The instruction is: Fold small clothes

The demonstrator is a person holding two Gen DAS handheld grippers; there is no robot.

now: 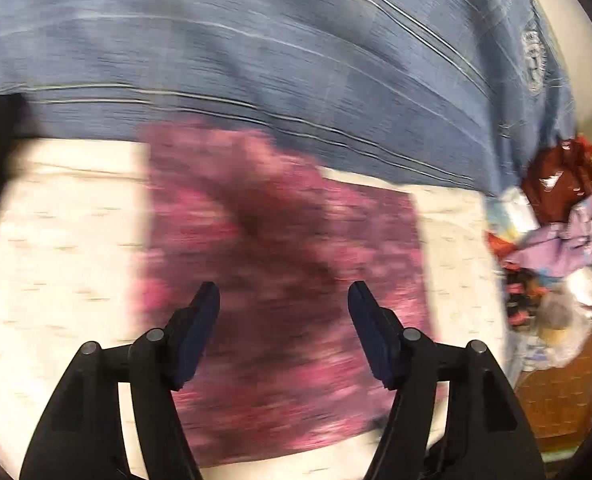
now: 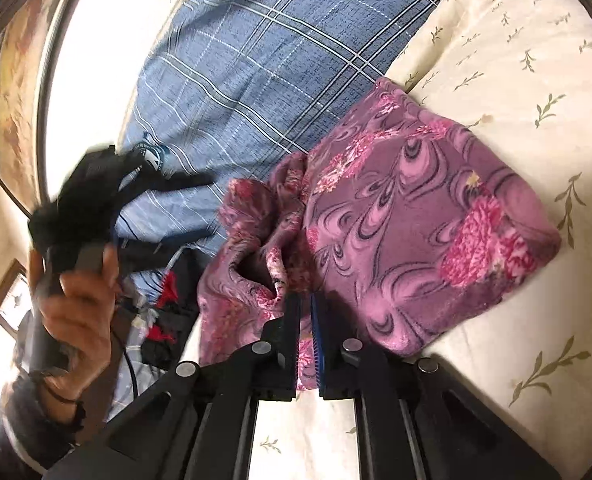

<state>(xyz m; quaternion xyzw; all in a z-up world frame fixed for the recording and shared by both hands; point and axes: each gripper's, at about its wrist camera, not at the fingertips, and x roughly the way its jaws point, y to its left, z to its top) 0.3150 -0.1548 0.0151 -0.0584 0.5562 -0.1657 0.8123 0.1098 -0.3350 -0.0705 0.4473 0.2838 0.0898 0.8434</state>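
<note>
A purple-pink floral garment (image 2: 415, 220) lies partly folded on a cream leaf-print sheet (image 2: 535, 60). My right gripper (image 2: 305, 300) is shut on its bunched near edge. In the left wrist view the same garment (image 1: 280, 248) is blurred by motion. My left gripper (image 1: 283, 292) is open and empty above it. The left gripper also shows, blurred, at the left of the right wrist view (image 2: 96, 184), held in a hand and lifted clear of the cloth.
A blue plaid pillow (image 2: 256, 72) lies just behind the garment, also seen in the left wrist view (image 1: 296, 60). A pile of mixed clothes (image 1: 555, 240) sits at the right past the sheet's edge. A framed picture (image 2: 16, 92) hangs on the wall.
</note>
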